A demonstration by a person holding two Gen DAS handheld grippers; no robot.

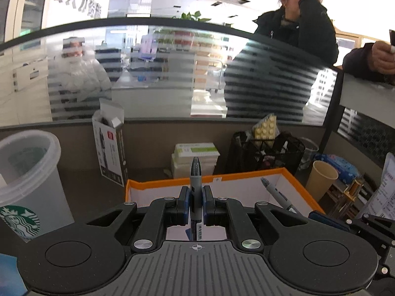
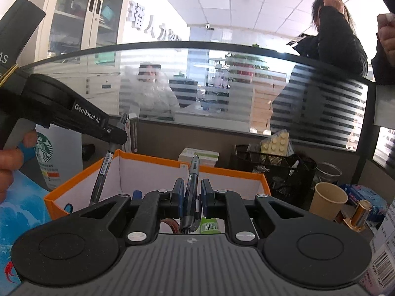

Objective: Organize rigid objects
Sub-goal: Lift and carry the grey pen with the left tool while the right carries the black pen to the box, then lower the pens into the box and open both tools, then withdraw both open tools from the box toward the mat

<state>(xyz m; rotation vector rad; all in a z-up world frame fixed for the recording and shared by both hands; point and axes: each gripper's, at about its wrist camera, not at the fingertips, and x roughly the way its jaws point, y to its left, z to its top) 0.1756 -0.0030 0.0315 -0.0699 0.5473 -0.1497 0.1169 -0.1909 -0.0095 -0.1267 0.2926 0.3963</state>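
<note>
My left gripper [image 1: 195, 193] is shut on a grey pen [image 1: 195, 172] that stands upright between the pads, its cap pointing up. Just beyond it is an orange-rimmed white box [image 1: 249, 175]. My right gripper [image 2: 192, 186] is shut on a dark blue pen [image 2: 193, 172], tilted slightly, over the same box [image 2: 148, 159]. In the right wrist view the left gripper [image 2: 118, 133] hangs above the box's left corner with its pen [image 2: 103, 172] slanting down. In the left wrist view the right gripper's pen [image 1: 275, 191] reaches in from the right.
A Starbucks cup [image 1: 27, 172] stands left of the box and a paper cup [image 1: 321, 177] to its right. Behind are a black mesh organiser [image 1: 269, 153], a white-green carton [image 1: 195, 153] and an upright product box [image 1: 111, 148]. A glass partition has people behind it.
</note>
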